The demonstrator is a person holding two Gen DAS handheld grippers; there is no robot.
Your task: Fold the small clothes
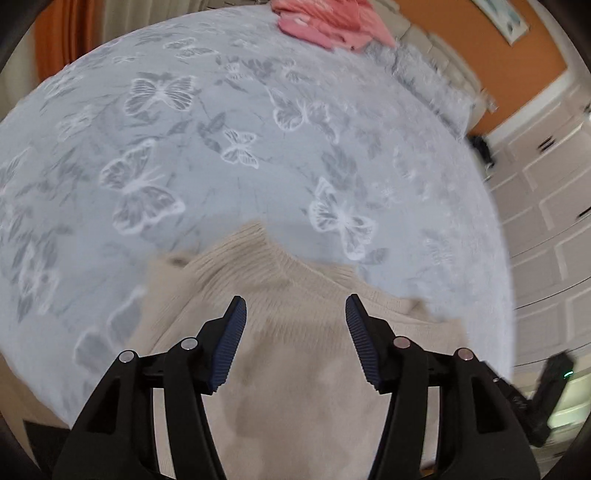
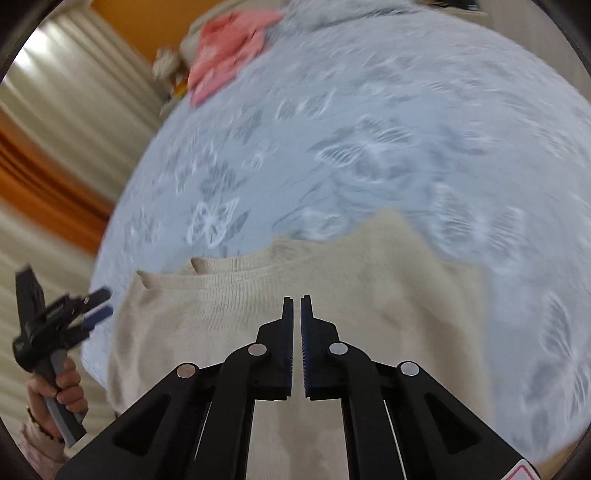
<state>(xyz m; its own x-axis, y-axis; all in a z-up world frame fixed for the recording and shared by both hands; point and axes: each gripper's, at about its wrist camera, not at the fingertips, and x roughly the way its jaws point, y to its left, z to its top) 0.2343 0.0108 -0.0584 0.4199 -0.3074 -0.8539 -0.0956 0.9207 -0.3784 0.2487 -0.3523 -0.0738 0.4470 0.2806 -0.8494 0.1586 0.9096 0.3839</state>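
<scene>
Cream ribbed knit fills the lower half of both views: a small sweater [image 1: 295, 325] lies on a bed, its ribbed edge band running across the near part of the bedspread [image 1: 207, 147]. The bedspread is pale blue-grey, smooth, printed with white outlined butterflies and grey leaves. At the far end of the bed sits a heap of pink clothes [image 1: 328, 22], soft and rumpled.

From the left wrist camera, the left gripper [image 1: 295, 310] hovers above the sweater with its black jaws spread wide; the inner pads [image 1: 231, 347] are dark blue and finely ridged, and nothing is between them. A ribbed corner of the knit peaks up beyond the fingertips. This view also shows an orange wall, white panelled doors on the right, and part of the other black tool at the lower right edge.

From the right wrist camera, the right gripper [image 2: 297, 299] has its jaws drawn almost together, a thin slit left between the blue pads, with no fabric visibly pinched. Only this view shows the person's hand [image 2: 59, 391] at the far left, wrapped around a grey handle, with the left gripper held off the bed's edge. Cream and orange curtains [image 2: 66, 122] hang behind. This view is blurred.
</scene>
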